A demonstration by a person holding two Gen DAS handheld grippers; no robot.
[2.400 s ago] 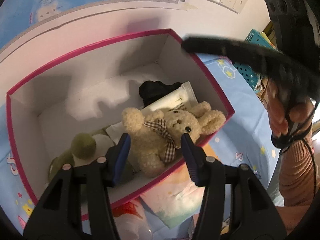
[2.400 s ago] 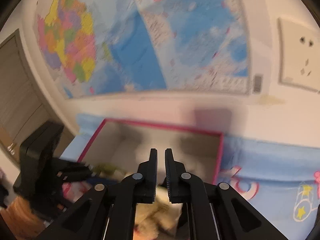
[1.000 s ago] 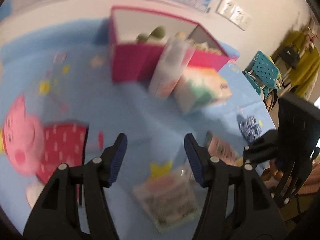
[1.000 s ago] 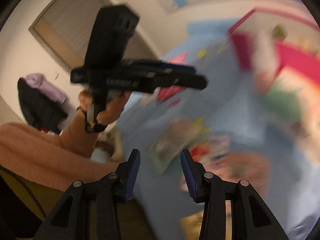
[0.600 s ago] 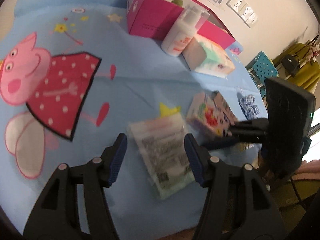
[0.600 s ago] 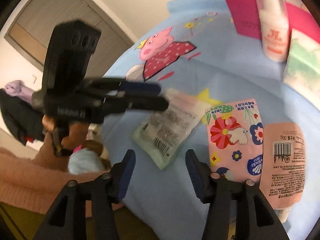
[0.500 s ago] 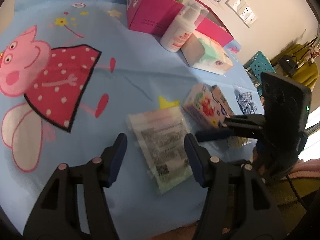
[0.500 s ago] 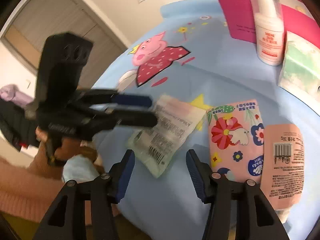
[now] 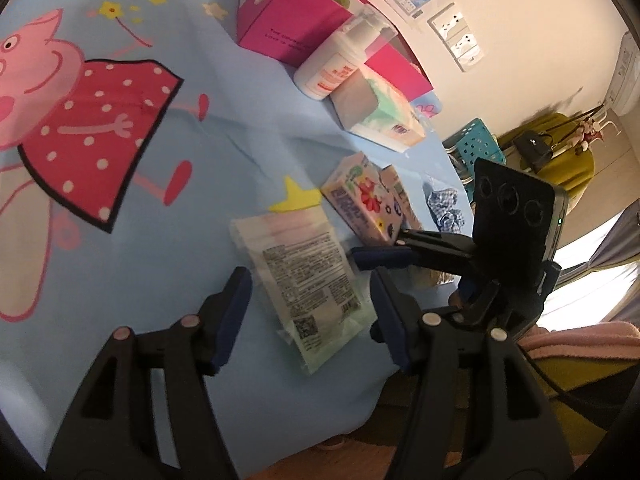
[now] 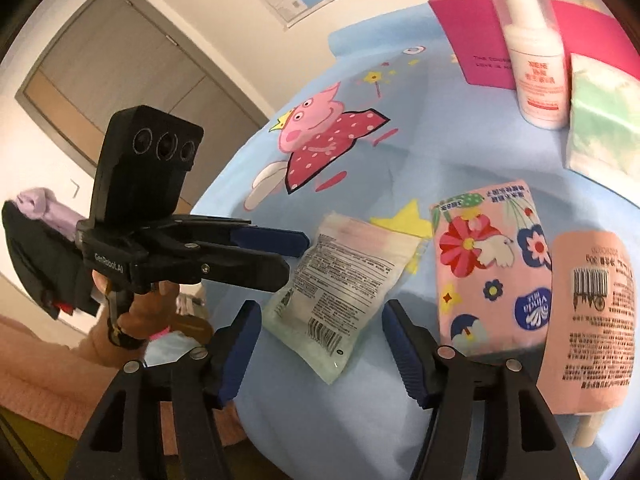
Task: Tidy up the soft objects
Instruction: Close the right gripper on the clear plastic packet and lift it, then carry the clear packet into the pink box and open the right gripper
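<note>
We find both claws spread and gripping nothing; each has just been widening, with only air between its jaws. The left claw (image 9: 310, 312) and right claw (image 10: 320, 344) both frame the clear flat packet (image 9: 302, 280), which lies on the blue cartoon cloth covering the surface (image 9: 160, 208), near its front edge.

Handling, our judgement: the packet looks light, limp and slick-skinned, so it may buckle or slide. We would pinch across a short edge or a sealed seam.

Hard to read: the packet's contents and small print. The pink box (image 9: 296, 24) shows only its outer walls. The floral tissue pack (image 10: 486, 268) lies just beside.
</note>
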